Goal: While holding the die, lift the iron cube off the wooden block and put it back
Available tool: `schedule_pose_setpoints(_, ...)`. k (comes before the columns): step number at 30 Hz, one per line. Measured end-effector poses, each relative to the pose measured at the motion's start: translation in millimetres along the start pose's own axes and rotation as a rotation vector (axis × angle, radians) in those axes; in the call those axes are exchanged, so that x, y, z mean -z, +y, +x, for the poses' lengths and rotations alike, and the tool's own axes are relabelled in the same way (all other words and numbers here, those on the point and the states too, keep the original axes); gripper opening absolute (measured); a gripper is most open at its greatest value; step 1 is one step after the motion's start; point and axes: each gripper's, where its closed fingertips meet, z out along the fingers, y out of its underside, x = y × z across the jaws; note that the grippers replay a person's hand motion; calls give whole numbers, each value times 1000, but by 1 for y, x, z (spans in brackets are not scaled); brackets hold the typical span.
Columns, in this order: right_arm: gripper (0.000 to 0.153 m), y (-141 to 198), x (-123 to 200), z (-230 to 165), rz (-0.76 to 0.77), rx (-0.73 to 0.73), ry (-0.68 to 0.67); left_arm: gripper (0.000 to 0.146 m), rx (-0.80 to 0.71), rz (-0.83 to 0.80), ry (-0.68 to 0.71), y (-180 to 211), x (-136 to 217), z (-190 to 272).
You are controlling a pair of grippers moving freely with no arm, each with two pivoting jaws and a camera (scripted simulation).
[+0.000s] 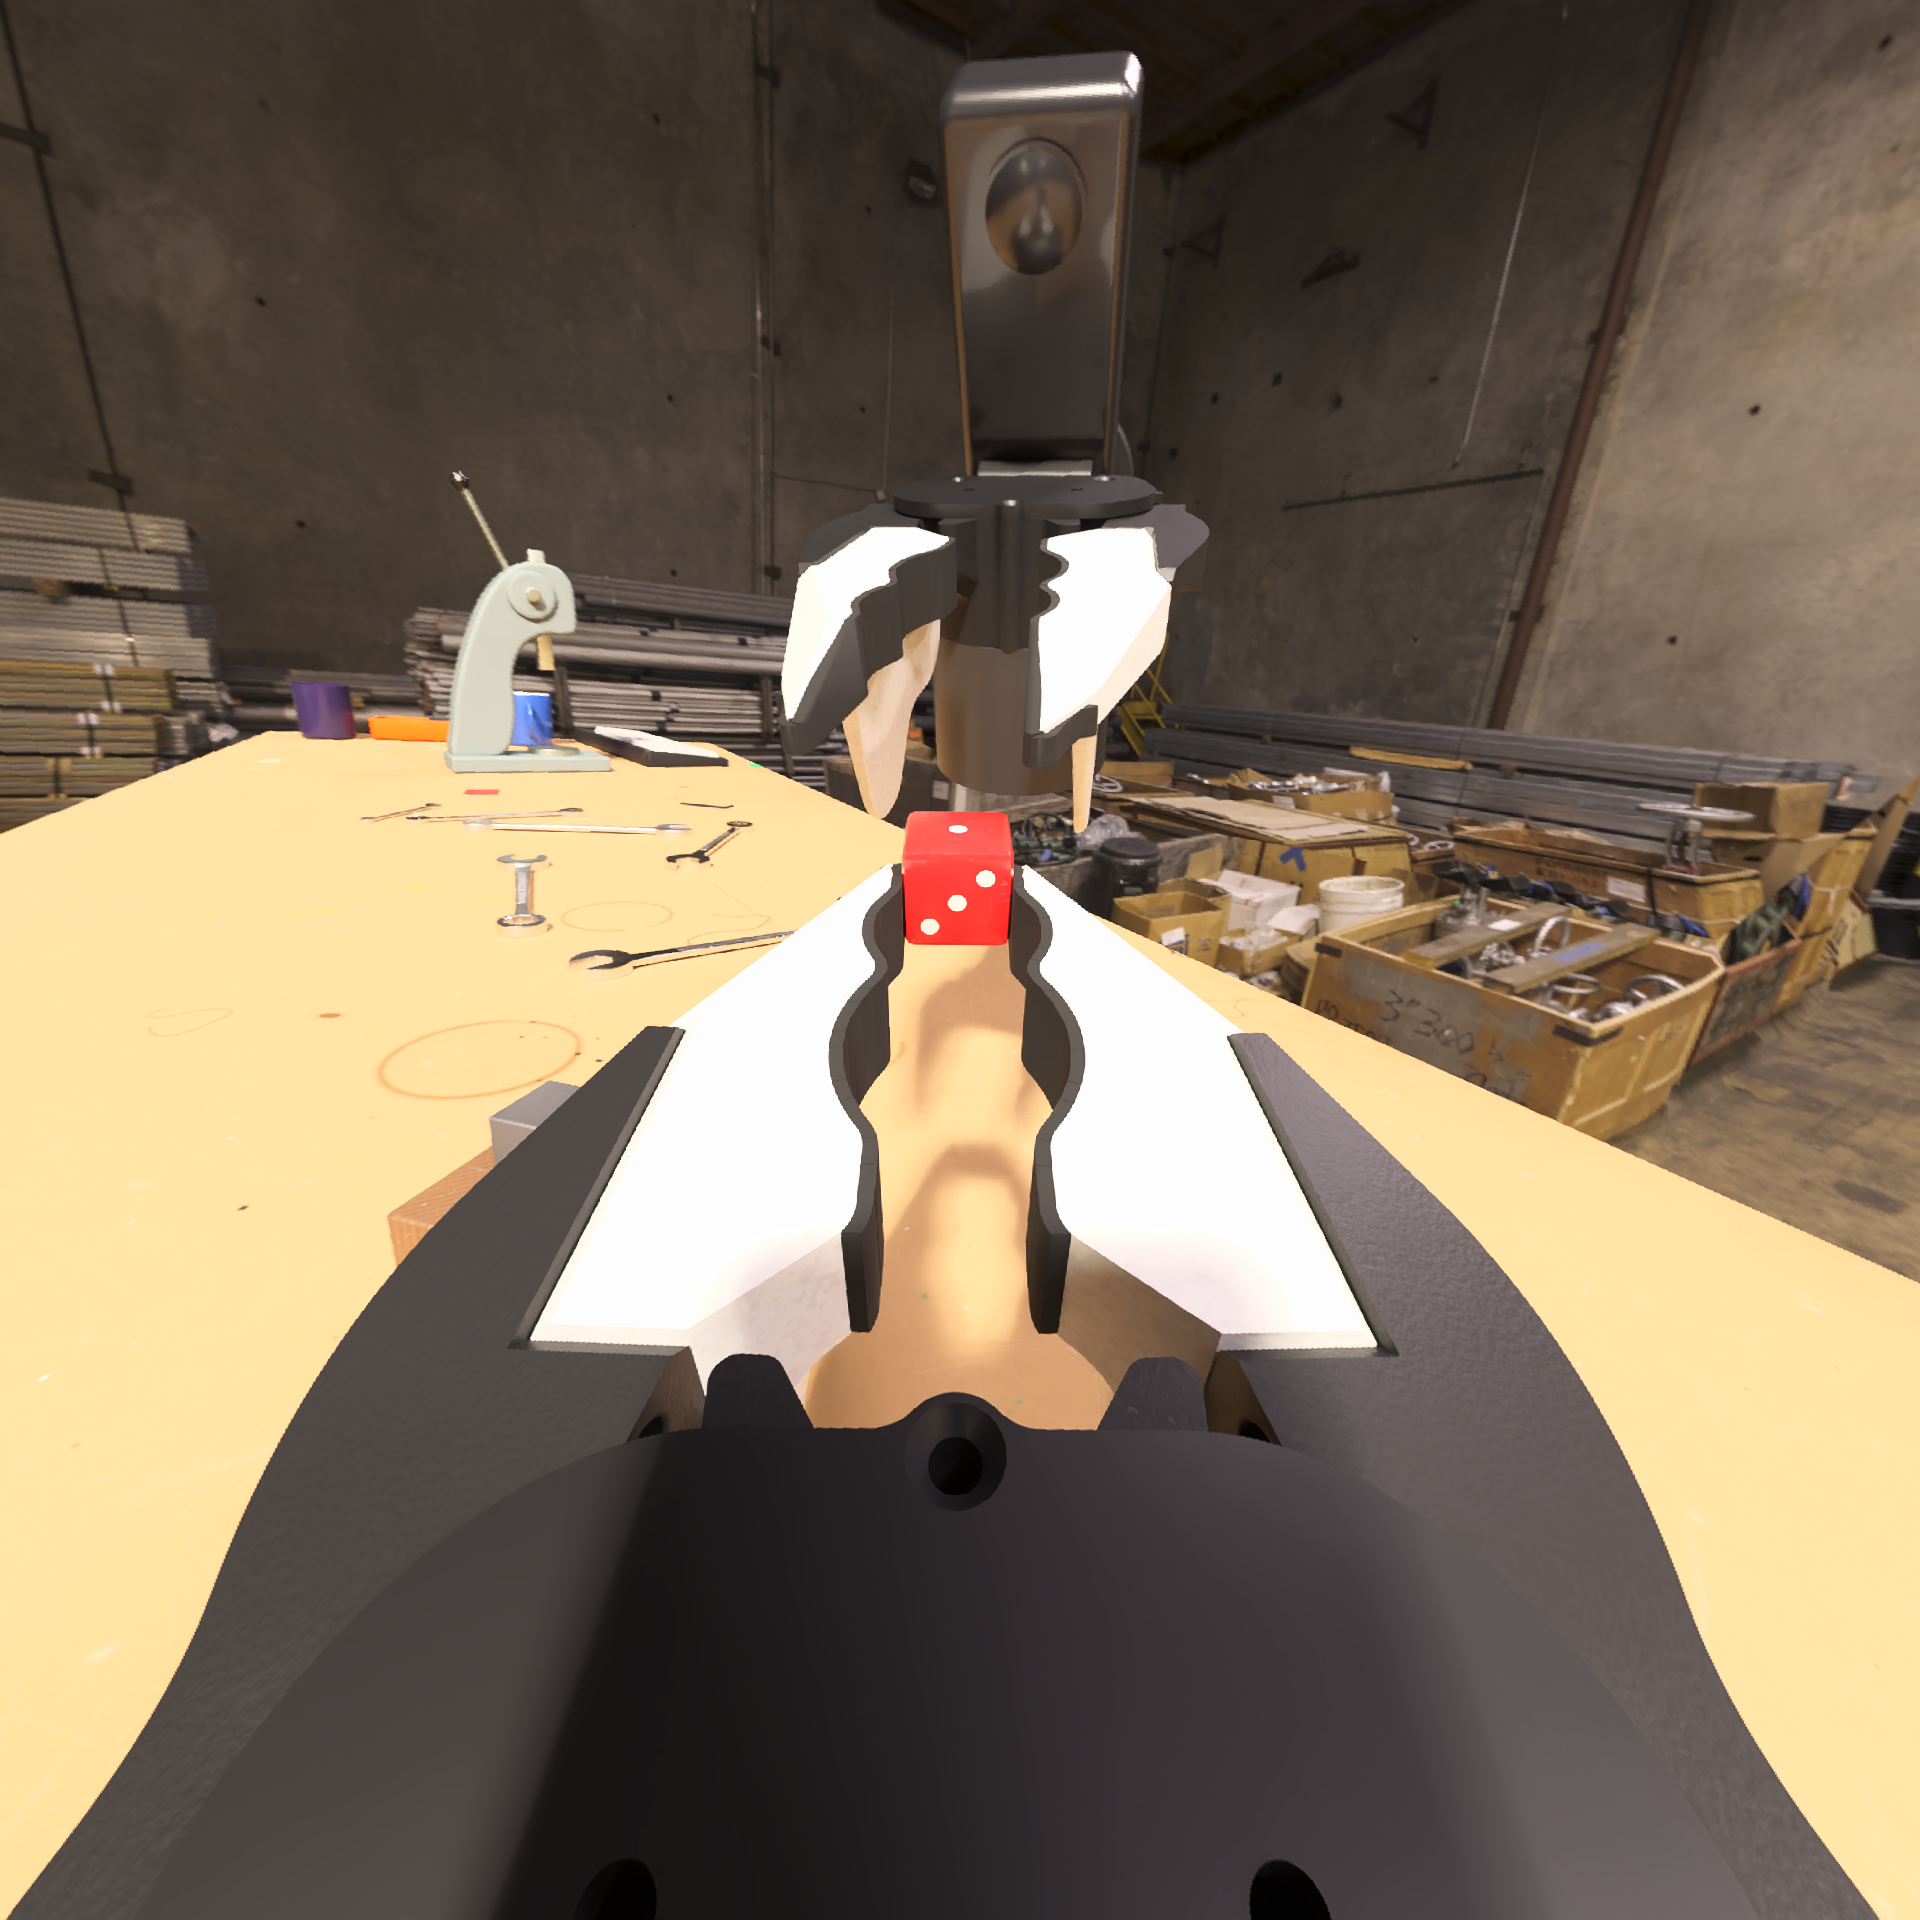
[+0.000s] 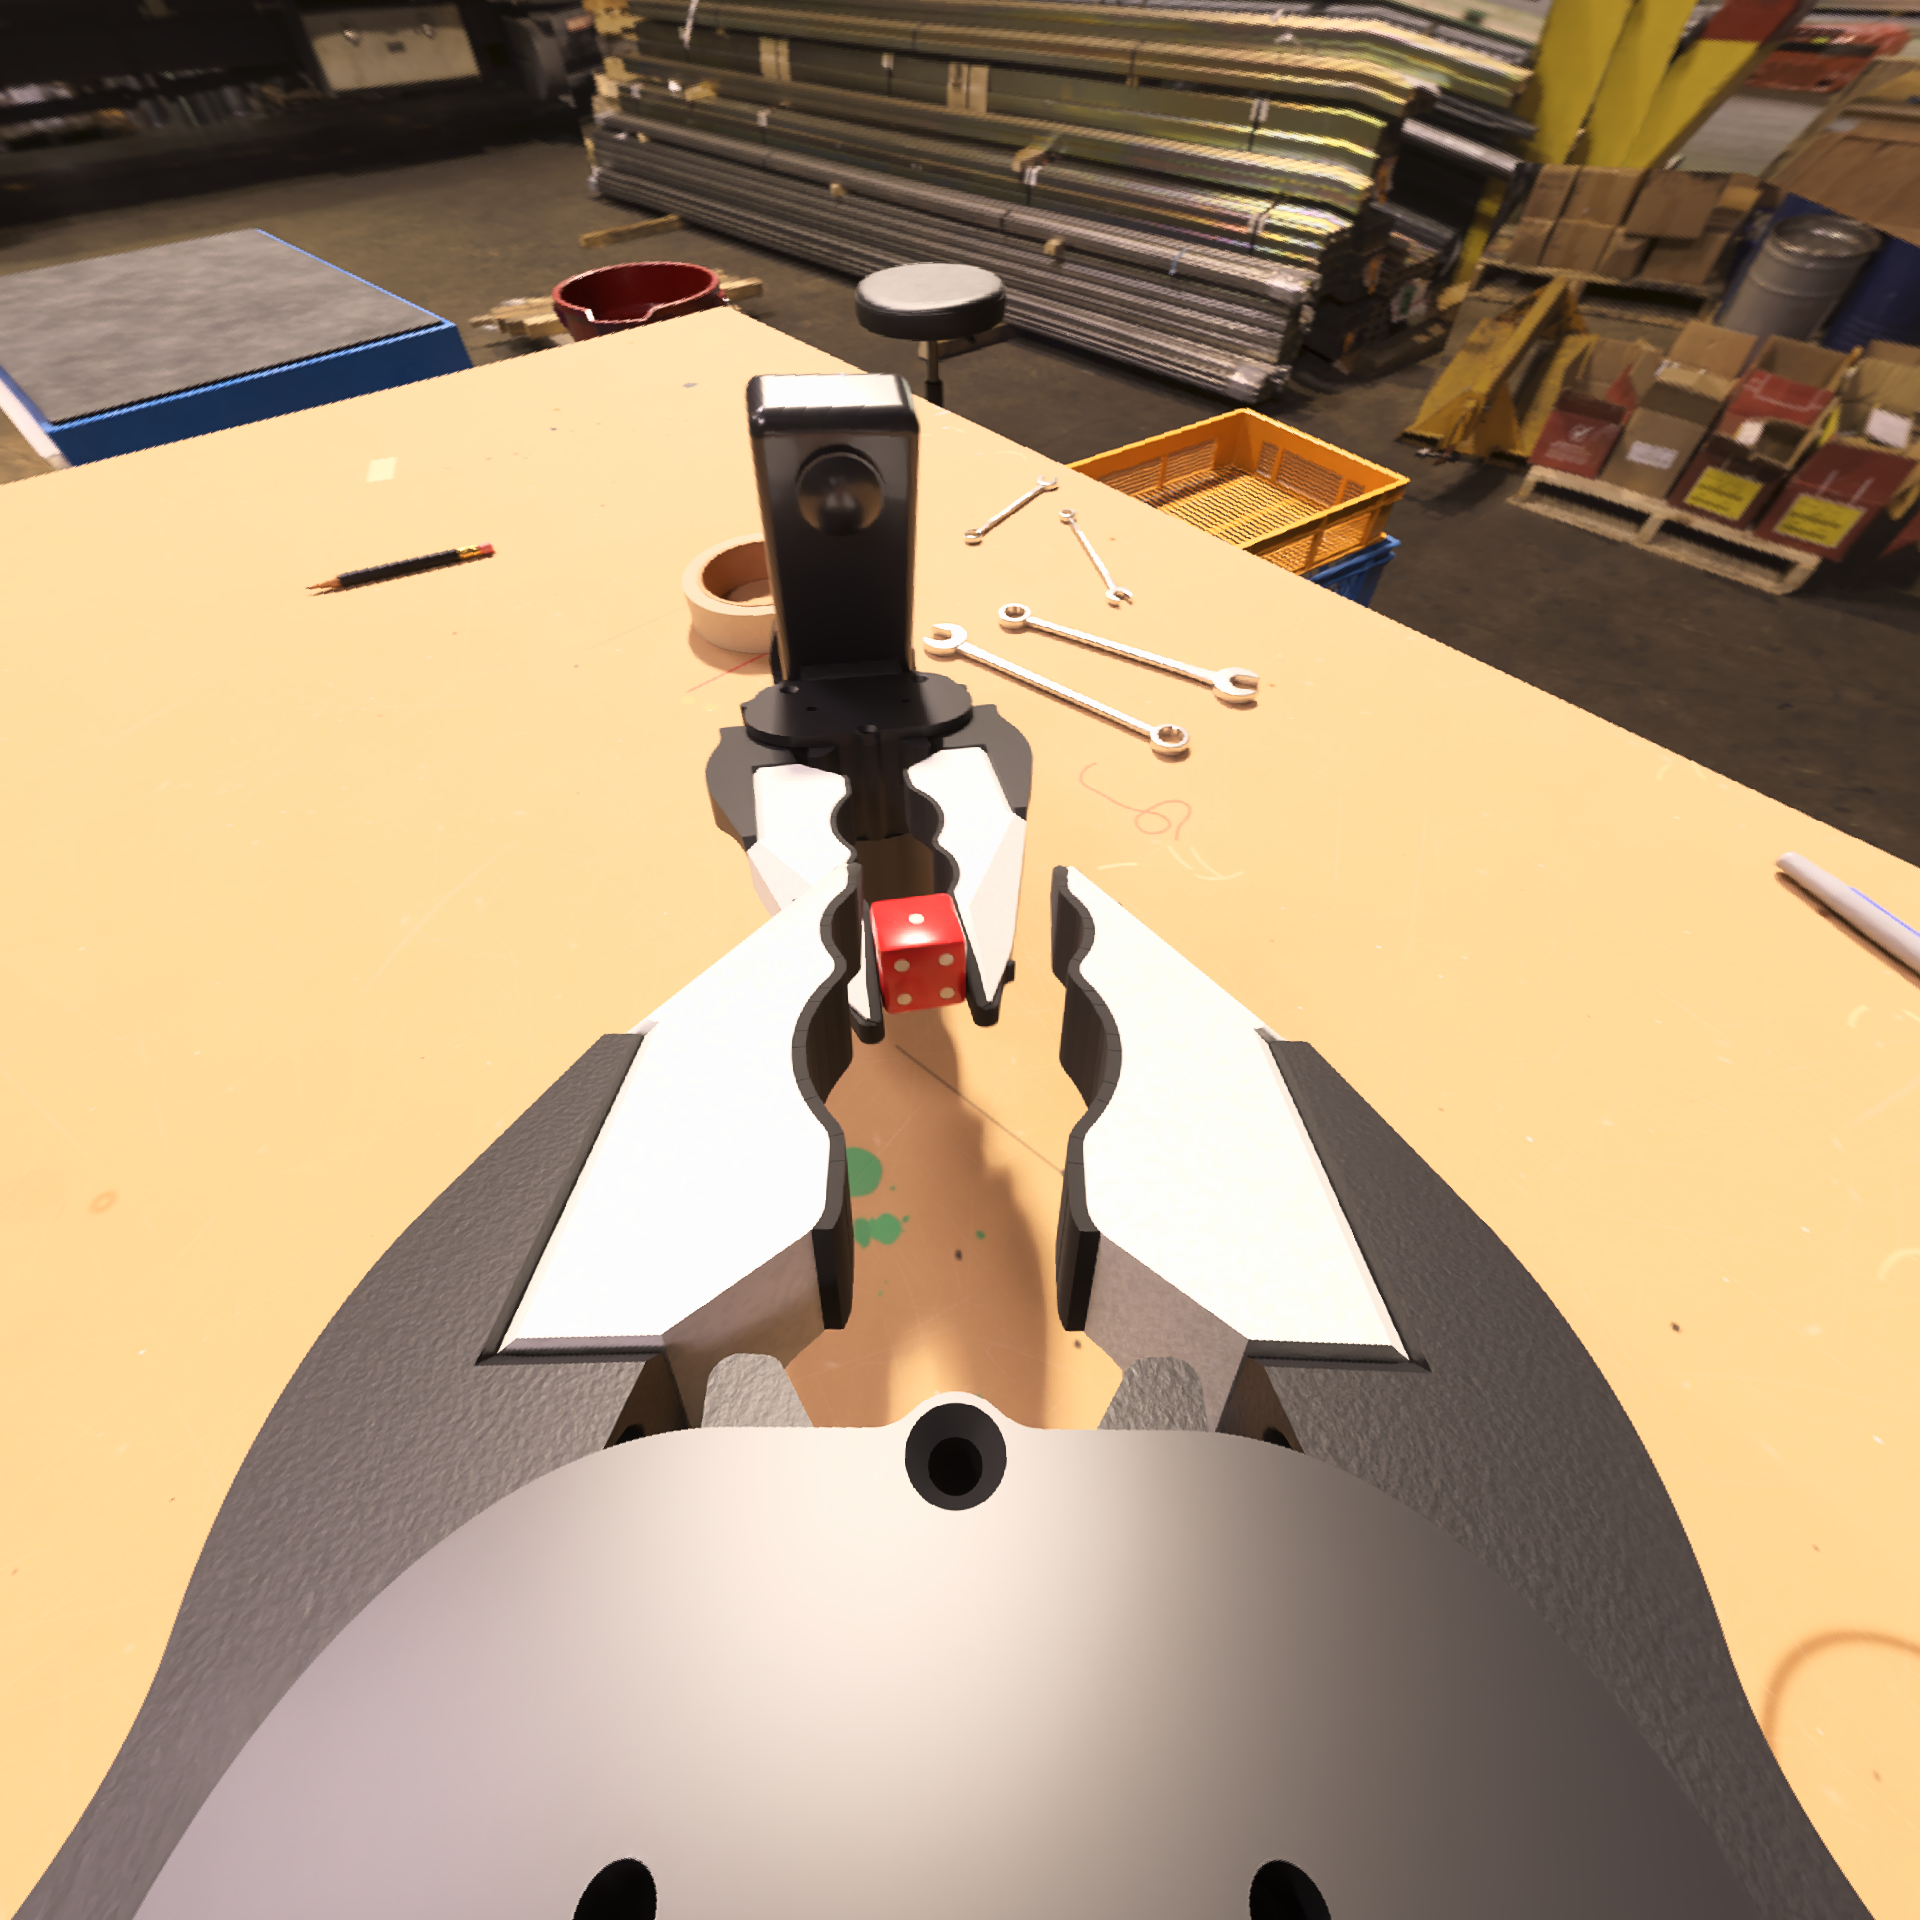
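My left gripper (image 1: 957,875) is shut on a red die (image 1: 957,883) with white pips and holds it above the tan table (image 1: 260,1039). My right gripper (image 2: 956,894) is open and empty. It faces the left gripper, its tips just above and beyond the die in the left wrist view (image 1: 977,805). The right wrist view shows the die (image 2: 916,954) in the left gripper (image 2: 920,1003). A grey corner of the iron cube (image 1: 530,1117) sits on the brown wooden block (image 1: 436,1210), low left, mostly hidden by my left gripper's body.
Several wrenches (image 1: 582,828) (image 2: 1127,649) lie on the table. A grey-green press (image 1: 509,675), a purple cup (image 1: 324,709), a tape roll (image 2: 727,597), a pencil (image 2: 405,567) and a white tube (image 2: 1849,909) are farther off. The table edge runs along the right.
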Motion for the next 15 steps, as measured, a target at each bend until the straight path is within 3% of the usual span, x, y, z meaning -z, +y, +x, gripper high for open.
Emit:
schedule_pose_setpoints(8, 19, -3, -1, -10, 30, 9, -52, 19, -3, 11, 41, -1, -4, 6)
schedule_pose_setpoints(15, 21, -4, 0, -7, 65, 8, -40, 19, 18, 16, 28, 0, -4, 2)
